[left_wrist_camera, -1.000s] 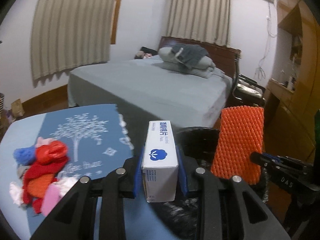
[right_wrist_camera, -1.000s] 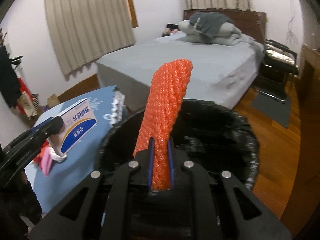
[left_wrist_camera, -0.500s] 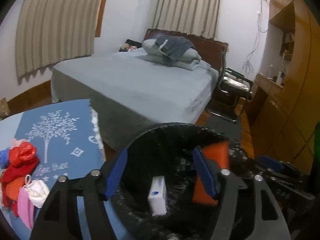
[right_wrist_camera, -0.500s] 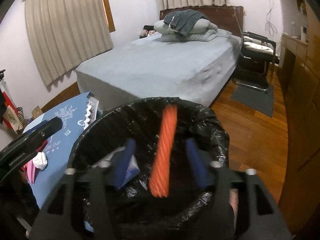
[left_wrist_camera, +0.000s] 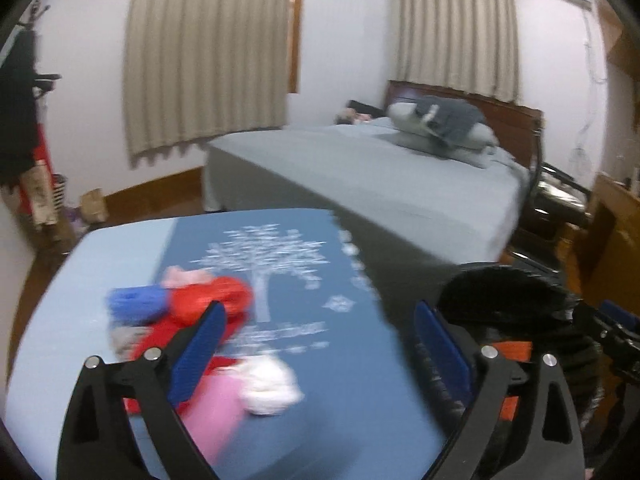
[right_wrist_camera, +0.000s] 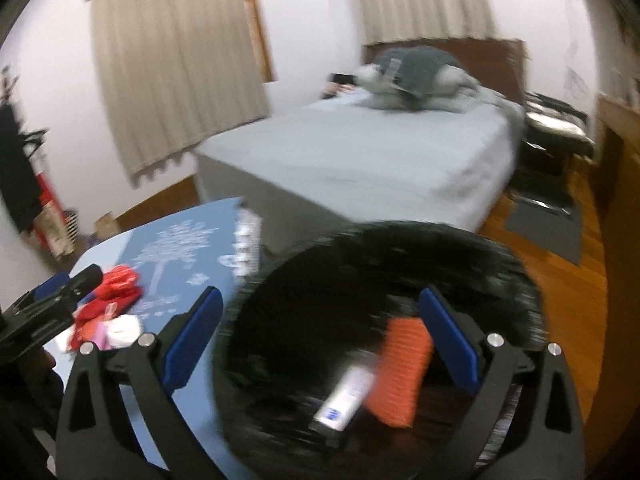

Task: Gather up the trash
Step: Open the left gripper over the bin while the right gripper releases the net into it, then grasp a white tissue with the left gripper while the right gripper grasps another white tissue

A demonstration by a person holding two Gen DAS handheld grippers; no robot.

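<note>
While both jaws open, box (right_wrist_camera: 345, 399) apparently lies in bin (right_wrist_camera: 500, 264).

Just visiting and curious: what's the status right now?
Both grippers, left and right, opening, nothing between them. White box and orange foam net lie in the black-bagged bin. Trash pile on table, unobstructed.

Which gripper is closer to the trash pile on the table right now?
Left. The left gripper hovers right at the trash pile, jaws opening, empty. The right gripper is over the black bin, beside the table.

Blue table (left_wrist_camera: 352, 380) — trash pile (left_wrist_camera: 192, 320)
</note>
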